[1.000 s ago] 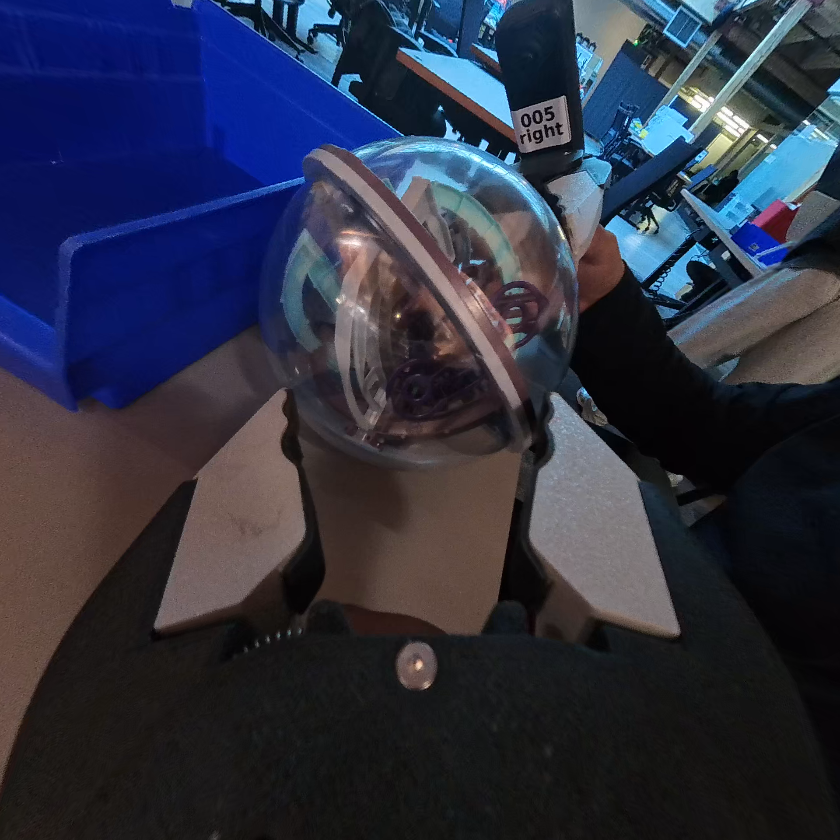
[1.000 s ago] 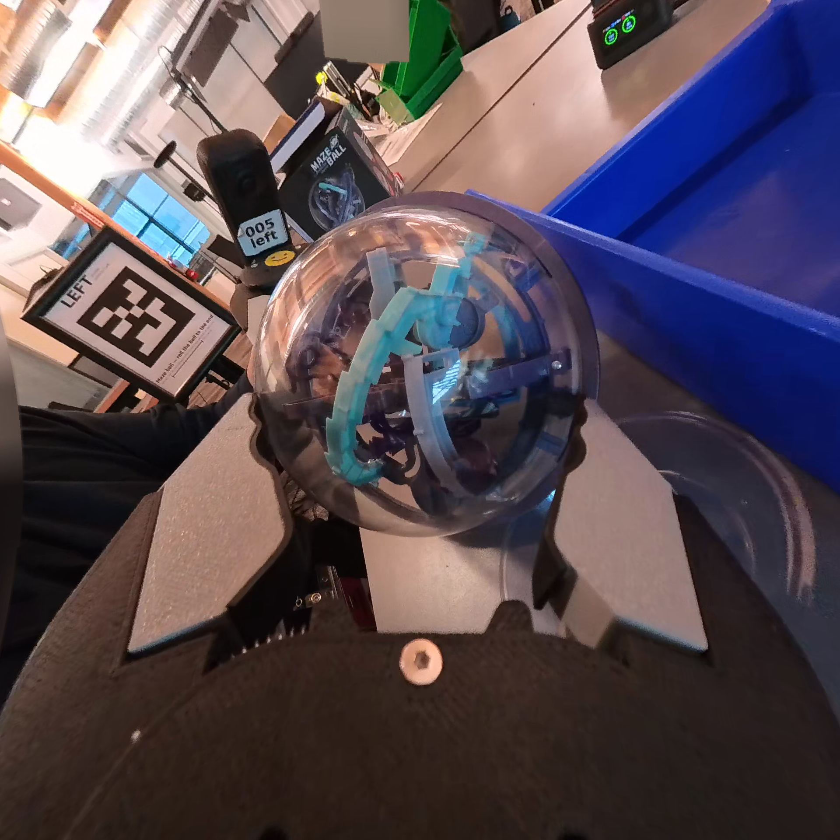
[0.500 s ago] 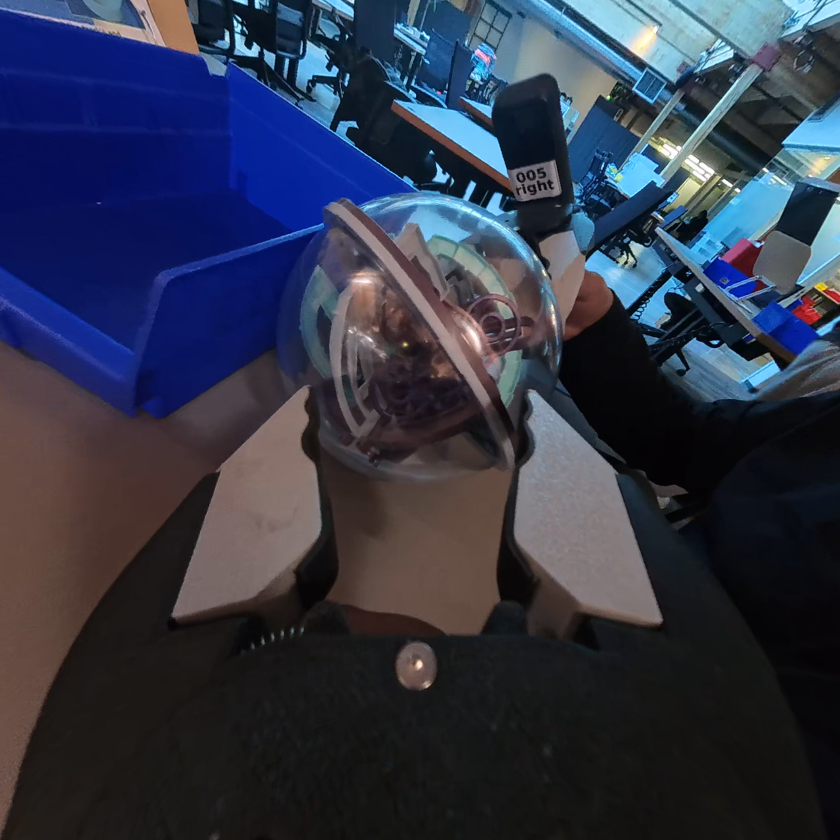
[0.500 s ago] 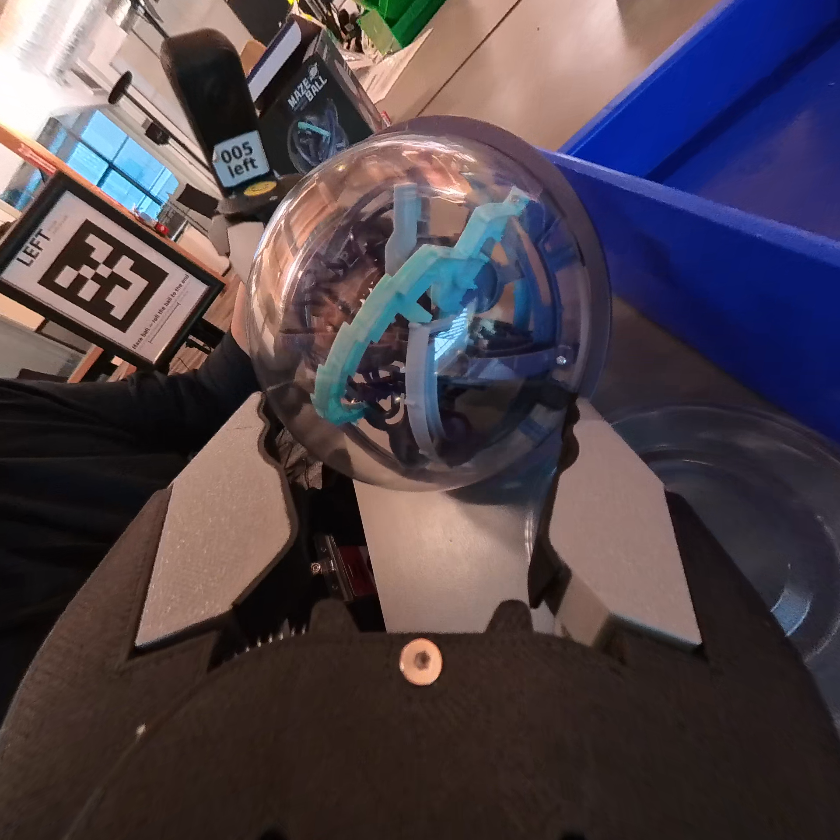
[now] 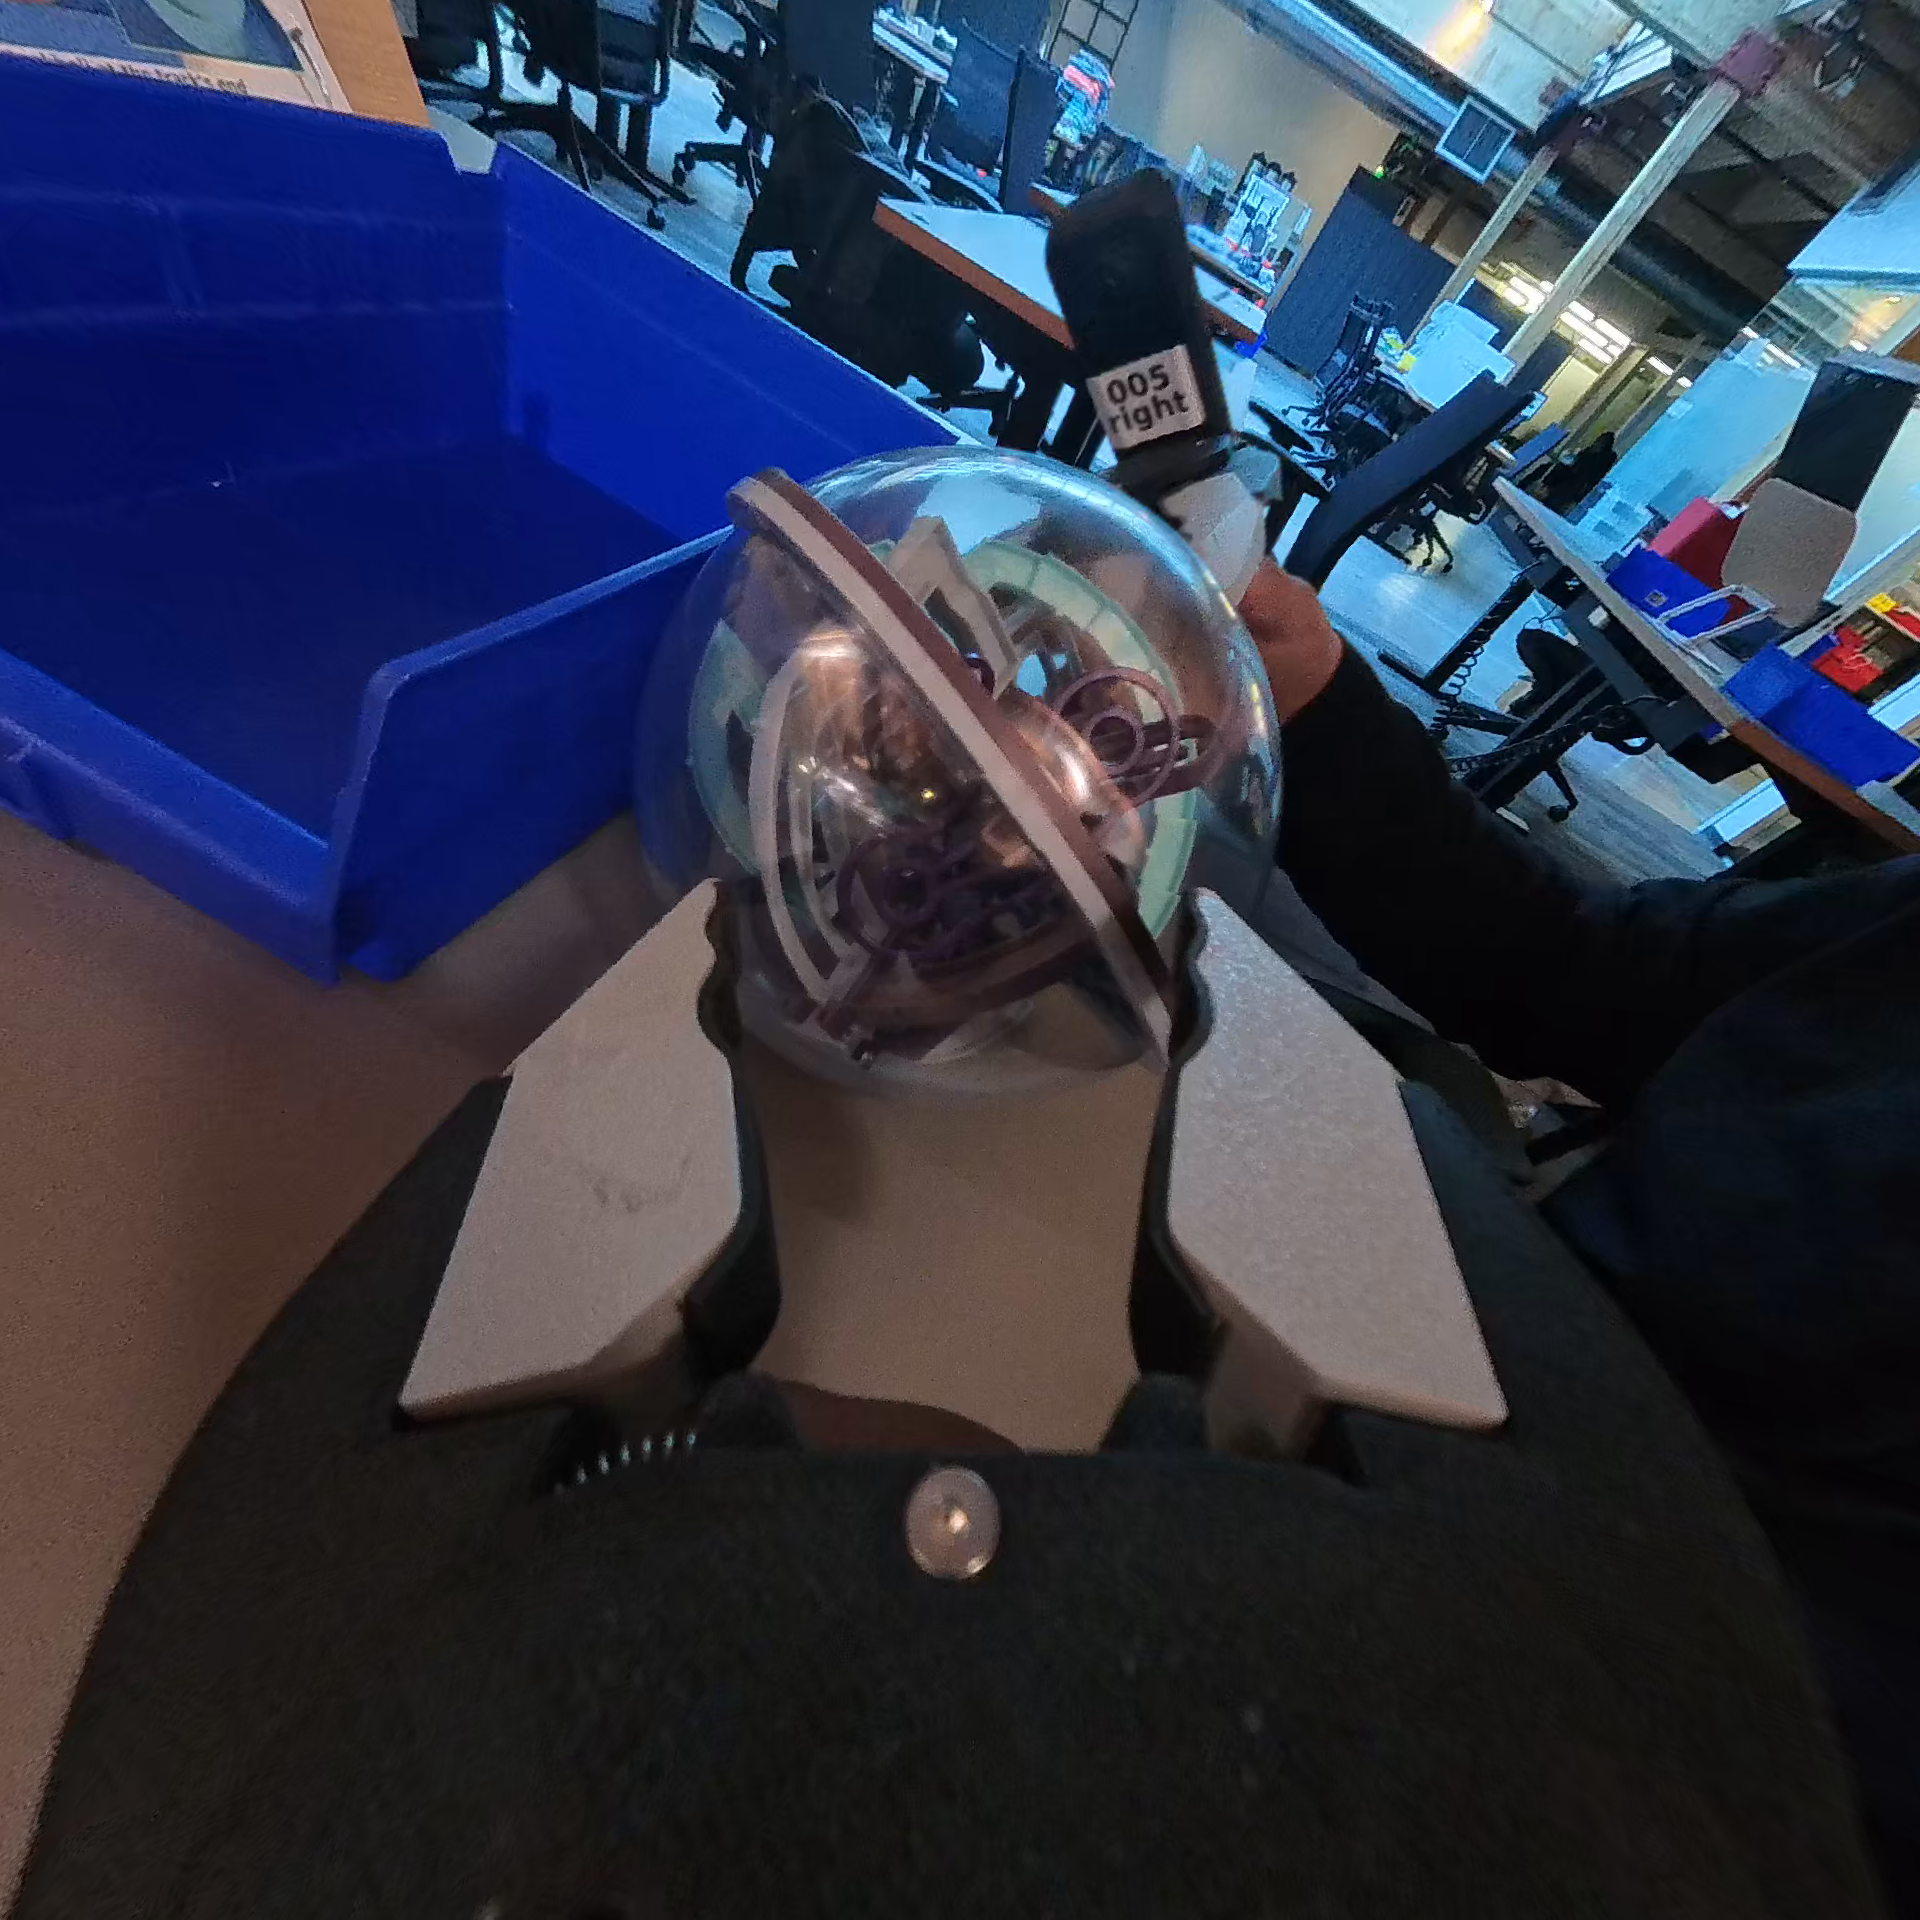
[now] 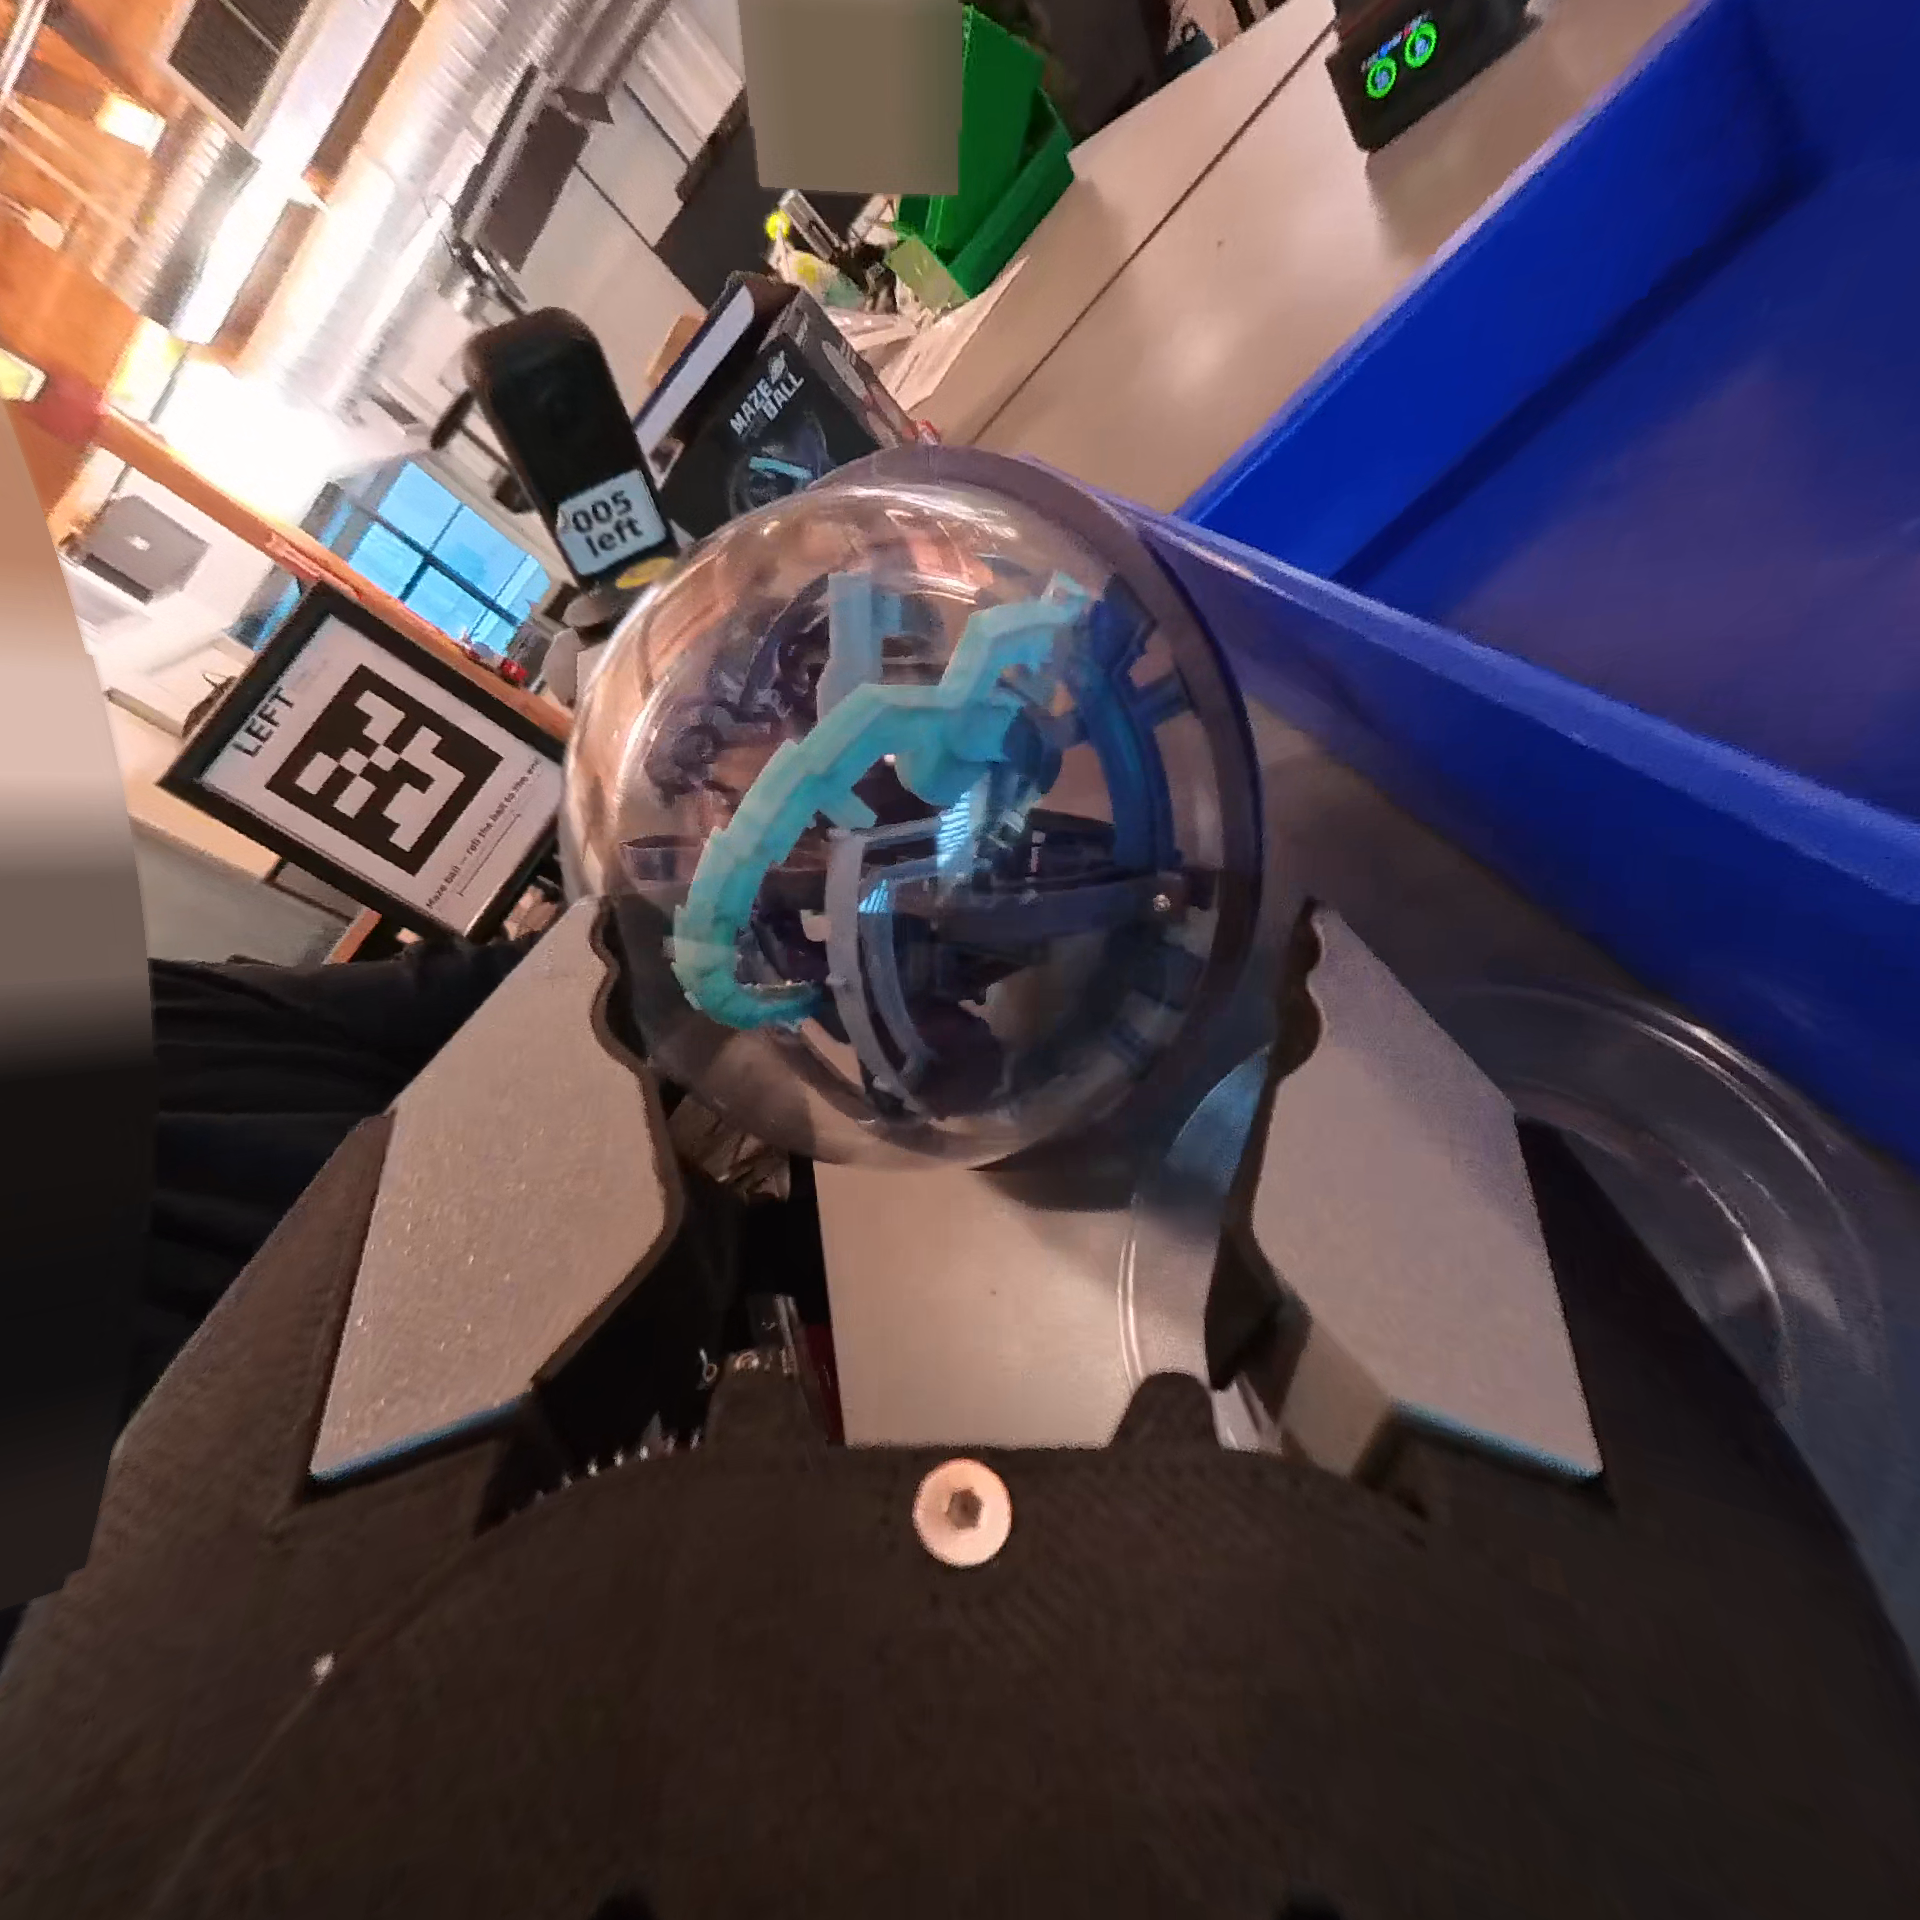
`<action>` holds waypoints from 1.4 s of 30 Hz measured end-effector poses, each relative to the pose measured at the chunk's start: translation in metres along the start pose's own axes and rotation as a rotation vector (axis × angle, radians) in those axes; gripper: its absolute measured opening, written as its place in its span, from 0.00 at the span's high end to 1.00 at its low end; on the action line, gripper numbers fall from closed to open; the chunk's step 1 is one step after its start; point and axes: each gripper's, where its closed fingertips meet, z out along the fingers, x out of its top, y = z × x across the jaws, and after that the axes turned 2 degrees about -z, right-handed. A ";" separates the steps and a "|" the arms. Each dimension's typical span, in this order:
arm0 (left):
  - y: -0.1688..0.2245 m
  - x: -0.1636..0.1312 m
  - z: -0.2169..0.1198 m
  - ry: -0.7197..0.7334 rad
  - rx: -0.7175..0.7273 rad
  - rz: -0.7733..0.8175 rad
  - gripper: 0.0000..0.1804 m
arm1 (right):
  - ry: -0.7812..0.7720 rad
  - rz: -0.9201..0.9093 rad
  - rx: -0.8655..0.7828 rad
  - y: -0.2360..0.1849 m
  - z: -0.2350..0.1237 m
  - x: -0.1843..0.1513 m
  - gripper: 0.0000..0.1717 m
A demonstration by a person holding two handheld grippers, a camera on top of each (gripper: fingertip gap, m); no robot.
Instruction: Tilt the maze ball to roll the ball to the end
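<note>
In the left wrist view we see one clear plastic maze ball point(image 5: 951, 769), a sphere with a pale band round its middle and purple and white tracks inside, lifted above the beige desk point(image 5: 156, 1091) and clamped at its lower part between the two grey fingers of the left gripper point(image 5: 951, 982), whose jaws press on both sides of it. Just behind and to the left stands one large blue plastic bin point(image 5: 312, 582), open at the top, its near corner close to the sphere. Beyond the ball rises the black body of the right gripper point(image 5: 1138, 332), held by a hand point(image 5: 1288, 644) in a dark sleeve; farther off we count several office desks and chairs. In the right wrist view the same maze ball point(image 6: 914, 821), here showing one turquoise stepped track and blue-grey tracks, sits between the two grey fingers of the right gripper point(image 6: 951, 982); the left finger touches the sphere, while on the right a narrow gap shows, so these jaws stand open around it. The blue bin point(image 6: 1558, 665) flanks it on the right, one clear round plastic dish point(image 6: 1662, 1195) lies on the desk below that, and behind the ball stand one dark product box point(image 6: 790, 416) and one framed black-and-white marker sign point(image 6: 364, 790).
</note>
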 end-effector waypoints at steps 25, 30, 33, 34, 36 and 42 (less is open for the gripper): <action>0.005 -0.015 -0.006 0.006 0.048 -0.002 0.50 | 0.007 0.051 0.015 -0.003 0.010 -0.007 0.27; 0.001 -0.026 0.013 -0.053 0.098 0.012 0.43 | 0.013 0.051 0.017 -0.005 0.011 -0.009 0.27; 0.001 -0.024 0.015 -0.062 0.084 0.019 0.41 | -0.001 0.058 0.025 -0.006 0.011 -0.015 0.26; 0.001 -0.022 0.015 -0.064 0.078 0.025 0.41 | -0.007 0.057 0.025 -0.007 0.011 -0.017 0.26; 0.001 -0.019 0.014 -0.064 0.064 0.041 0.41 | -0.024 0.052 0.024 -0.007 0.011 -0.022 0.26; -0.004 -0.015 0.012 -0.063 -0.011 0.019 0.44 | -0.059 0.017 0.006 -0.006 0.008 -0.027 0.29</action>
